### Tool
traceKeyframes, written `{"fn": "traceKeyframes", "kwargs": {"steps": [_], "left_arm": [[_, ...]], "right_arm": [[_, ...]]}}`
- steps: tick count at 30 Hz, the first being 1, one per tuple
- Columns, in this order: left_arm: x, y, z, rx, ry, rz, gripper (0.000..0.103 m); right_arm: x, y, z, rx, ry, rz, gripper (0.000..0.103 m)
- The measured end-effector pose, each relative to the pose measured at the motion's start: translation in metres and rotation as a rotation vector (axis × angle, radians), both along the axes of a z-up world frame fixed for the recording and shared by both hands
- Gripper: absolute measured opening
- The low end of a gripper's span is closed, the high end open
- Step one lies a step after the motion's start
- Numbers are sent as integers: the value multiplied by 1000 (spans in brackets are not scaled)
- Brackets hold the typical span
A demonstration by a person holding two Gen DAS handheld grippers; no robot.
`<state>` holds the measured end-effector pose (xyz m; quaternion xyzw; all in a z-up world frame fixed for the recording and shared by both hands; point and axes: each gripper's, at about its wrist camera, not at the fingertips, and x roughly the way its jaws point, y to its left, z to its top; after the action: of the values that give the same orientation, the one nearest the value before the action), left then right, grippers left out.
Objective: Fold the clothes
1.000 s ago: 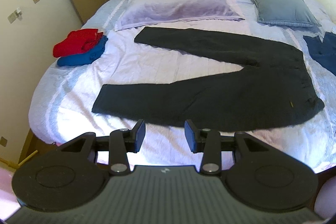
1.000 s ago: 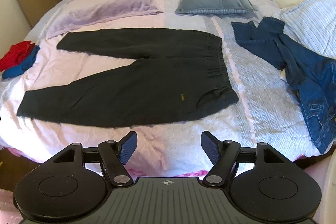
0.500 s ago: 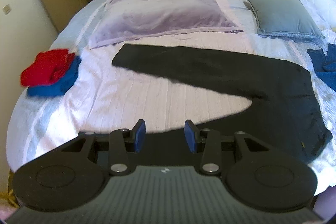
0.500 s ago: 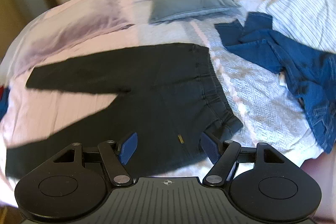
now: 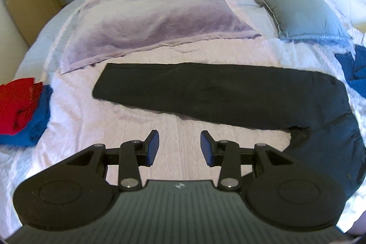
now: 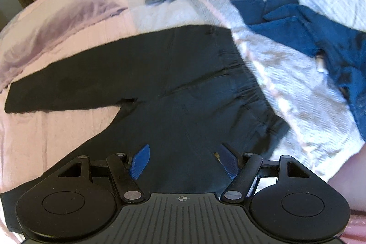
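Looking through the left wrist view: left claw (image 5: 179,148) hangs over bare pink bedspread (image 5: 109,125), jaws apart, nothing between them. Black trousers (image 5: 228,97) lie flat on the bed just beyond the claw. The far leg's long axis runs crosswise to the fingers, hem off to the left of the claw, crotch and seat off to the right. The near leg isn't visible here; it may be hidden under the claw body, can't tell. Fabric looks matte, soft, limp, with a straight cuff edge. A folded red and blue stack (image 5: 22,109) sits well left of the trousers; lilac pillow (image 5: 151,15) and grey pillow (image 5: 302,13) lie beyond them.

Right wrist view: right claw (image 6: 183,158) is directly above the seat of the trousers (image 6: 183,84), jaws wide apart, gripping nothing. Gathered elastic waistband (image 6: 258,93) lies just right of the claw, ribbed and puckered; both legs run off to the left. Blue jeans (image 6: 324,38) lie crumpled right of the waistband, apart from it.

Judgement: right claw is nearer the waist end, left claw nearer the hems, so a lengthwise leg-on-leg fold looks like the next step.
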<state>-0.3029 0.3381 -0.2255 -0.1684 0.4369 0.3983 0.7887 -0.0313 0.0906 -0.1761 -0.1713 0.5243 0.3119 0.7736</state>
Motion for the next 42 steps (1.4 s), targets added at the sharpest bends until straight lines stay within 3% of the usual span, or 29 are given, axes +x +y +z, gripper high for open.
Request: {"fn": "traceKeyframes", "kwargs": {"steps": [6,12,17,20,22,24,29,32,33,36,38,40,42], "left_arm": [[21,40,-45,-18,8,-65,36],[58,75,-114,-32,36,-112,35],[87,114,-148,61,39,-194,35],[98,139,-164,96,59,-230,30],[101,155,-175,104,83,-245,18],[105,171,-185,113,106,-260,14],[114,212,-211,134,165,-298,14],[119,236,-226,147,200,-320,15],[115,244,-225,135,189,-308,28],[105,261,-210,122,154,-301,26],[106,264,-199,140,139,-371,25],[110,266,-191,98,84,-465,28],[118,266,-195,73,101,-559,33]], "right_arm": [[33,43,-34,16,-41,97,71],[57,91,-88,-56,-95,235,71],[82,122,-127,-67,-100,314,71],[107,141,-137,-61,-97,339,71],[125,155,-140,-62,-107,365,71],[139,169,-142,-55,-111,393,71],[160,196,-152,-23,-86,461,71],[170,207,-165,-53,-85,492,71],[175,209,-169,-67,-95,502,71],[193,211,-171,-68,-111,525,71],[209,214,-169,-60,-114,540,71],[220,219,-166,-45,-118,579,71],[229,228,-165,-24,-118,648,71]]}}
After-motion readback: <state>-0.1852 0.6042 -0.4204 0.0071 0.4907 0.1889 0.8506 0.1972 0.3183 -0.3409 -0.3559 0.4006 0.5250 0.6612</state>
